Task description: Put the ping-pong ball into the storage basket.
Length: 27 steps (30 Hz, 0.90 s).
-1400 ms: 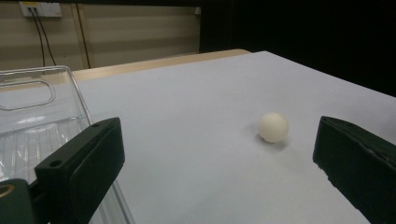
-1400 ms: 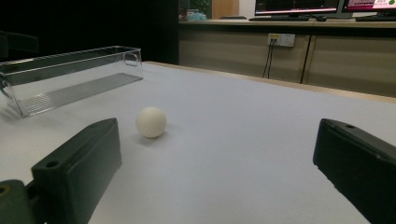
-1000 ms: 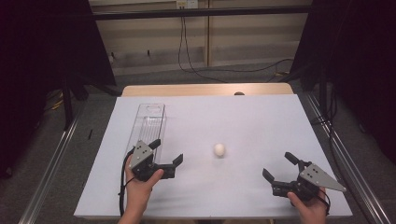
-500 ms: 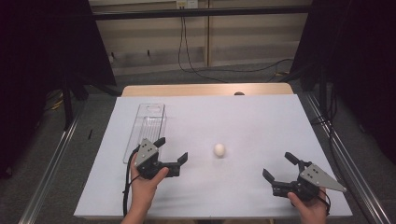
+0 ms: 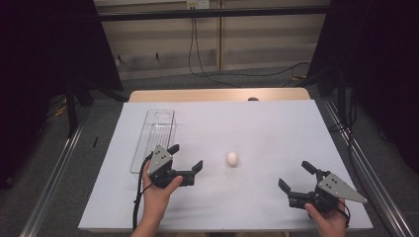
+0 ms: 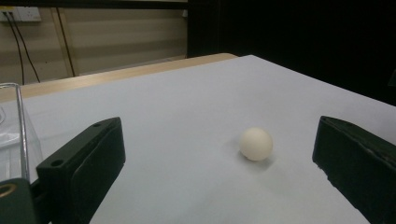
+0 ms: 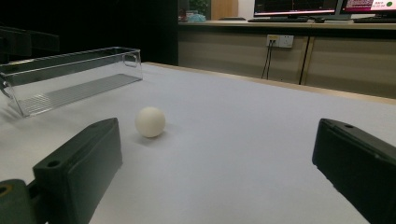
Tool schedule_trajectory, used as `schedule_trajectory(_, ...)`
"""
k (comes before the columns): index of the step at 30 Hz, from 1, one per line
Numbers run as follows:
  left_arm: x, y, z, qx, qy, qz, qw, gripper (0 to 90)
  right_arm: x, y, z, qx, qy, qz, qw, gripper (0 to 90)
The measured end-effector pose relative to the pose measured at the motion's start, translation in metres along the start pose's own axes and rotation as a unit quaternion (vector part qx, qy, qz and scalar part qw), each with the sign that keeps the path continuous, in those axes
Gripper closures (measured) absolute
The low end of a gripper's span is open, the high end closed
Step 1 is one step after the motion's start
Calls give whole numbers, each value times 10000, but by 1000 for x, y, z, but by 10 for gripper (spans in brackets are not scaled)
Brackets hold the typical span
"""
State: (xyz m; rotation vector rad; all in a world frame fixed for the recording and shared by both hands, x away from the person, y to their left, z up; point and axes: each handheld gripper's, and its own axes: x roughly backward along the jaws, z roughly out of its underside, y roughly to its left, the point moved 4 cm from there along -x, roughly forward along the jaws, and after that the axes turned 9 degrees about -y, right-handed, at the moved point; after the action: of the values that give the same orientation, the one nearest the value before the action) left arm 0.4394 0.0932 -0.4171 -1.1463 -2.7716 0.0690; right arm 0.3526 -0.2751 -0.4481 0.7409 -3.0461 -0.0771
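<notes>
White and round, the ball (image 5: 231,158) is sitting on the bare desk (image 5: 257,123), touching nothing. You are holding your left tongs (image 5: 186,165) just left of it, jaws spread wide and pointing toward it; in the left gripper view the ball (image 6: 256,143) is lying ahead between the two jaws, nearer the right one. Your right tongs (image 5: 295,175) are resting near the desk's front right corner, well apart from the ball, jaws also wide apart and gripping nothing. Beside your left hand (image 5: 157,195), a clear tray (image 5: 154,138) is lying lengthwise along the desk's left side.
</notes>
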Motion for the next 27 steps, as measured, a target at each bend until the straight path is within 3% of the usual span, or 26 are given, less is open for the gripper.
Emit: schedule_trajectory(27, -19, -10, 4, 18, 96, 105, 9999, 26, 0, -1, 0, 42, -3, -42, 10000, 9)
